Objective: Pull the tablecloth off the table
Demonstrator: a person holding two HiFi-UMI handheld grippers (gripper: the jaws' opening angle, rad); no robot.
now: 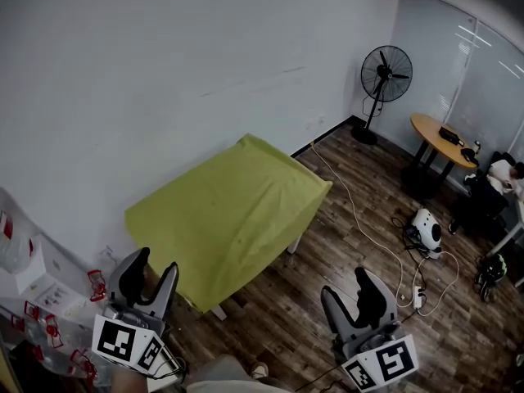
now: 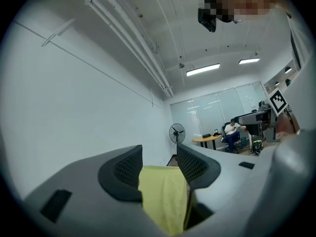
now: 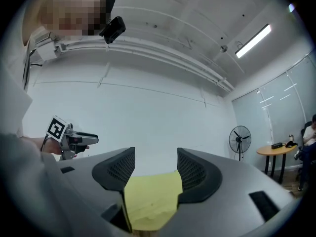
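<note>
A yellow-green tablecloth [image 1: 229, 211] covers a small table that stands against the white wall and hangs down over its sides. My left gripper [image 1: 154, 267] is open, just left of the cloth's near corner and not touching it. My right gripper [image 1: 348, 289] is open too, out over the wooden floor to the right of the table. In the left gripper view the tablecloth [image 2: 165, 191] shows beyond the spread jaws of the left gripper [image 2: 160, 159]. The right gripper view likewise shows the tablecloth [image 3: 150, 196] past the right gripper [image 3: 155, 164]. Nothing sits between either pair of jaws.
A standing fan [image 1: 385, 76] is at the far wall, and a round wooden table [image 1: 442, 137] and a seated person [image 1: 503, 178] at the right. A white cable [image 1: 360, 228] runs over the floor to a white device [image 1: 426, 232]. Boxes and red items [image 1: 41, 285] crowd the left.
</note>
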